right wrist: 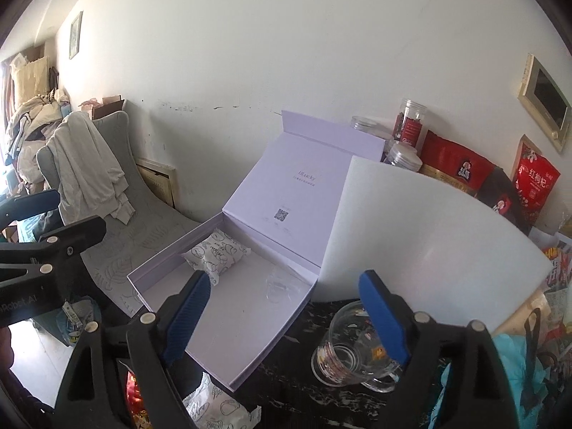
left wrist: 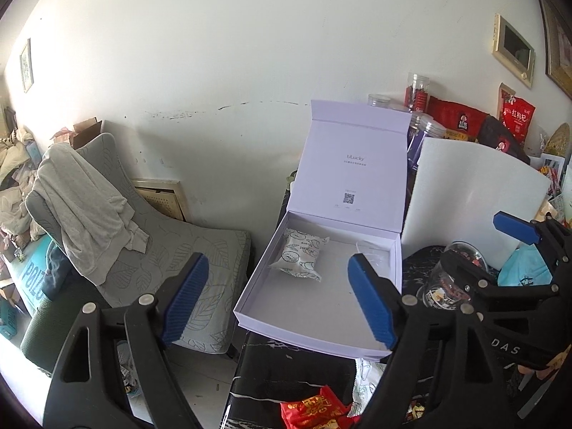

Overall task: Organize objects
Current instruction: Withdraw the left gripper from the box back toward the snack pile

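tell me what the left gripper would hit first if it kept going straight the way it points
Most likely the open white box: the left gripper, jaws open and empty, points down at its floor, roughly at or just right of the printed snack packet lying inside. Depth is hard to judge through the fisheye.

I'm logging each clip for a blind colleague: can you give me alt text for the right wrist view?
An open lilac box sits on a dark marble table, holding one white printed packet. The right tongs hang open and empty in front of it, over a glass mug on its side. A white foam sheet stands to the right, before red snack bags.
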`<state>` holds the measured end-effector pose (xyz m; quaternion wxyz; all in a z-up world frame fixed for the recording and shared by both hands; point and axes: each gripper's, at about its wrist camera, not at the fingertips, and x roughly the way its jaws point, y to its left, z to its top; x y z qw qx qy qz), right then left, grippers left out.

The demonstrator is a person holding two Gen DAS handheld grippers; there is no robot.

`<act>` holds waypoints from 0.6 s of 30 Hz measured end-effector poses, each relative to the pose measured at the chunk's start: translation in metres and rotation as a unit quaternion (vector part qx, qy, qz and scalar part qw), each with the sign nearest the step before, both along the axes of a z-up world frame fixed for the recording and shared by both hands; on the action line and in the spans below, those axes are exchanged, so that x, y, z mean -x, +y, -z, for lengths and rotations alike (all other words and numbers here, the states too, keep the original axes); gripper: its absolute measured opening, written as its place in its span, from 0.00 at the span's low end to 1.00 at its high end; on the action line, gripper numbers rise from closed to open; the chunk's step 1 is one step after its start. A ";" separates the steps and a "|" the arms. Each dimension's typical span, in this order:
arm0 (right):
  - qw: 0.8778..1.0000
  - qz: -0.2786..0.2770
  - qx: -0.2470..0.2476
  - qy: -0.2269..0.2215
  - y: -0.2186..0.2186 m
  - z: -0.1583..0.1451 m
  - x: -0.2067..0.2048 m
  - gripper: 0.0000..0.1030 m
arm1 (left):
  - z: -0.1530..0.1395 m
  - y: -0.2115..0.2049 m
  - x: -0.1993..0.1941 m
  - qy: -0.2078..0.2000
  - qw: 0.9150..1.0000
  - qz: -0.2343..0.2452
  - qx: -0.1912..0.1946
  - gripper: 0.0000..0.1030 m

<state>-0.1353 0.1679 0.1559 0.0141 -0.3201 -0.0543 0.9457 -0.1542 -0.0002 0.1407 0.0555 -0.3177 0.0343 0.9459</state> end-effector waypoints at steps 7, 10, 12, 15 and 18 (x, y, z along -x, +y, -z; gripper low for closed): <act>1.000 0.006 0.001 0.011 0.004 -0.006 -0.031 0.86 | -0.005 0.003 -0.025 0.010 1.000 0.001 -0.005 0.80; 1.000 0.012 -0.003 0.013 0.006 -0.006 -0.044 0.86 | -0.005 0.006 -0.035 0.013 1.000 0.001 -0.005 0.81; 1.000 0.019 -0.006 0.014 0.009 -0.005 -0.053 0.87 | -0.003 0.009 -0.042 0.013 1.000 0.003 -0.004 0.81; 0.999 0.034 -0.013 0.013 0.014 -0.002 -0.064 0.87 | 0.000 0.015 -0.053 0.012 1.000 0.007 -0.002 0.81; 0.999 0.050 -0.016 0.012 0.020 0.003 -0.078 0.88 | 0.004 0.021 -0.063 0.011 1.000 0.012 -0.002 0.81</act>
